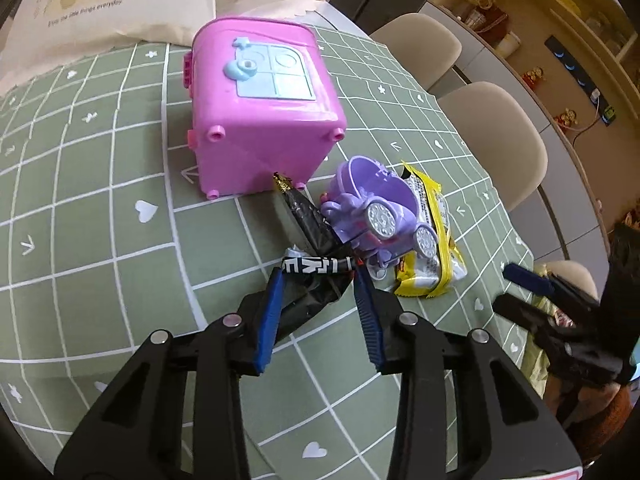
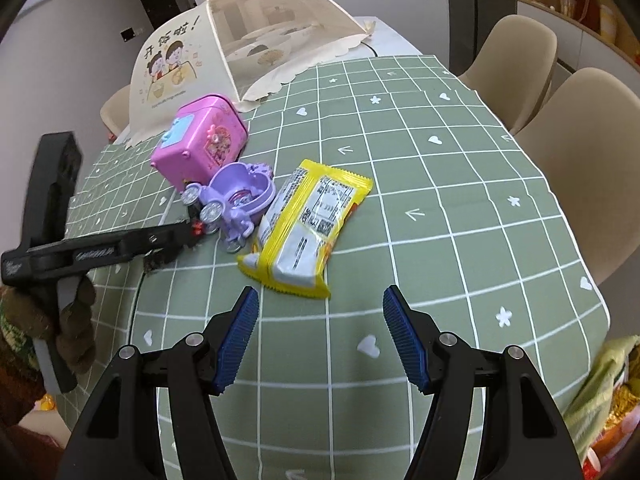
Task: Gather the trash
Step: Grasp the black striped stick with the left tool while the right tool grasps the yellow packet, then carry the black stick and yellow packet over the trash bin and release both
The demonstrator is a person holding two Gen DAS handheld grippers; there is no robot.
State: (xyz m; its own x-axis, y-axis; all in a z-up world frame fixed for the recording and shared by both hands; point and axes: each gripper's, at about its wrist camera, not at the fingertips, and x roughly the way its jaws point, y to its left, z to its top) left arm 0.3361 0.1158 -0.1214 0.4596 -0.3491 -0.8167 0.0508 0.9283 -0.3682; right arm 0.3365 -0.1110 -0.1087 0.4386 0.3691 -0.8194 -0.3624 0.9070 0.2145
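A black wrapper [image 1: 310, 232] lies on the green checked tablecloth between the pink toy box and the purple toy carriage. My left gripper [image 1: 318, 270] has its blue fingers around the wrapper's near end, which bunches between the tips. A yellow and white snack packet [image 2: 308, 220] lies beside the carriage; it also shows in the left wrist view [image 1: 430, 256]. My right gripper [image 2: 318, 300] is open and empty, just short of the yellow packet's near end. The left gripper [image 2: 188, 234] shows in the right wrist view, low by the carriage.
A pink toy box [image 1: 260, 108] and a purple toy carriage [image 1: 376, 208] stand on the tablecloth [image 2: 440, 200]. A beige mesh food cover [image 2: 256, 40] stands at the back. Beige chairs [image 2: 560, 120] line the right side. A bag [image 2: 612, 392] shows past the table's right edge.
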